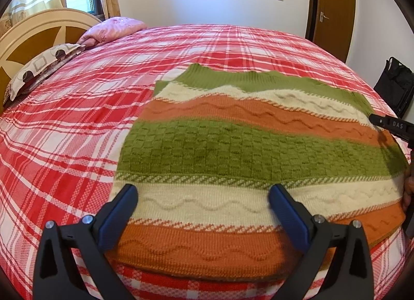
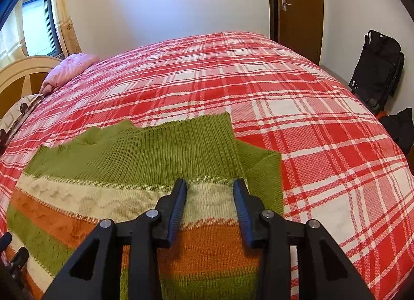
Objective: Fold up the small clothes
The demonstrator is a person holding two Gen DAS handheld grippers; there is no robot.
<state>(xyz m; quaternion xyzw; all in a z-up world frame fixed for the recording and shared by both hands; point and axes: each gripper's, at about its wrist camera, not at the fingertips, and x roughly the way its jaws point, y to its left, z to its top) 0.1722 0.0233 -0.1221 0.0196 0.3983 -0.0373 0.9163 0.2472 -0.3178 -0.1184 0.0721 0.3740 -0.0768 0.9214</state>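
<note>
Sweater (image 1: 233, 150) striped green, cream, orange, flat on plaid bedspread (image 1: 77, 119); both jaws apart, gripping nothing.

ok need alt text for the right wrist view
A striped knit sweater in green, cream and orange lies flat on a red plaid bedspread, with the right gripper poised over its cream stripe, fingers apart and nothing clamped. Beyond the bed are a white wall, a brown door and a pink pillow.
</note>
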